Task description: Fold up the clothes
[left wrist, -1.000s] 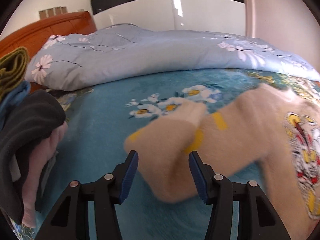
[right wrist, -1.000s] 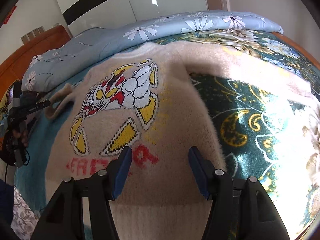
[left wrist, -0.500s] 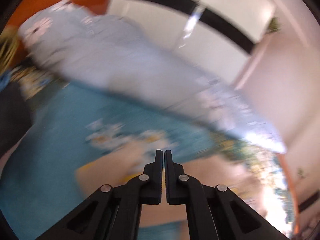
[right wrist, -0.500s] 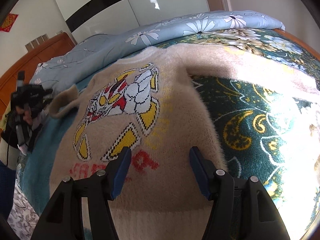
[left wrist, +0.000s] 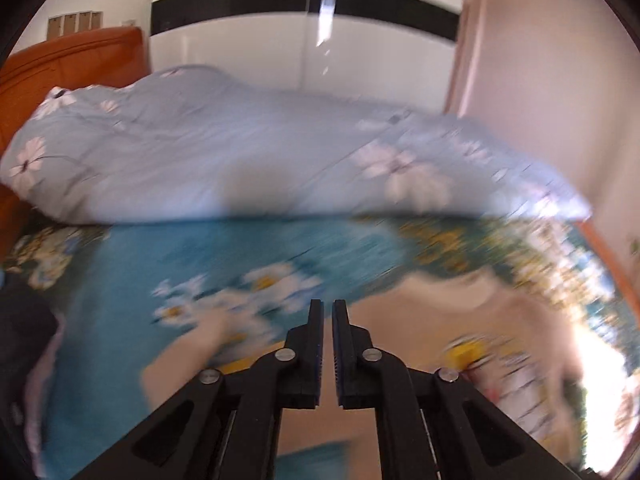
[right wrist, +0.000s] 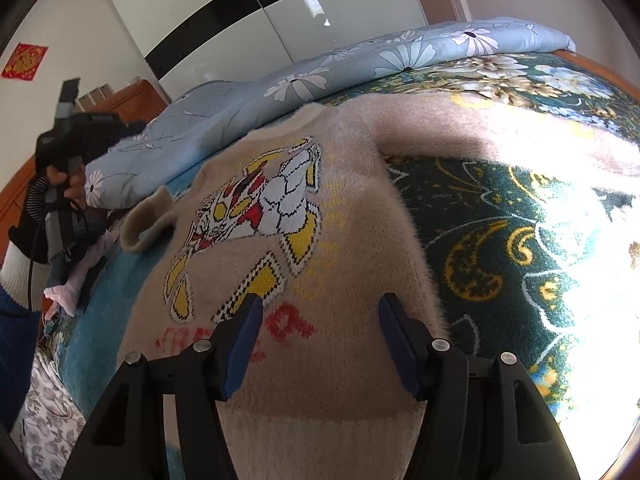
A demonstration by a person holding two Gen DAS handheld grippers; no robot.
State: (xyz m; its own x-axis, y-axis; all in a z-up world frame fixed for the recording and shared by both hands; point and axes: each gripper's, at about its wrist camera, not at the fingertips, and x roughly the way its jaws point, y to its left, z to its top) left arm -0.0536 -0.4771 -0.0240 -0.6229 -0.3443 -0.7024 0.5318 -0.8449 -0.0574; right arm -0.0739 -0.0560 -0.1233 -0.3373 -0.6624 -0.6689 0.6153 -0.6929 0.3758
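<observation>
- Where sun hits the bed (right wrist: 500, 216): beige sweater (right wrist: 320, 368) spread flat, cartoon print up, far sleeve reaching right.
- Left cuff (right wrist: 146, 222) curled up near the blue quilt (right wrist: 280, 92).
- Right gripper (right wrist: 320, 320) low over the hem, jaws apart.
- Left gripper (left wrist: 327, 320) lifted, jaws together, gripping nothing visible; blurred.
</observation>
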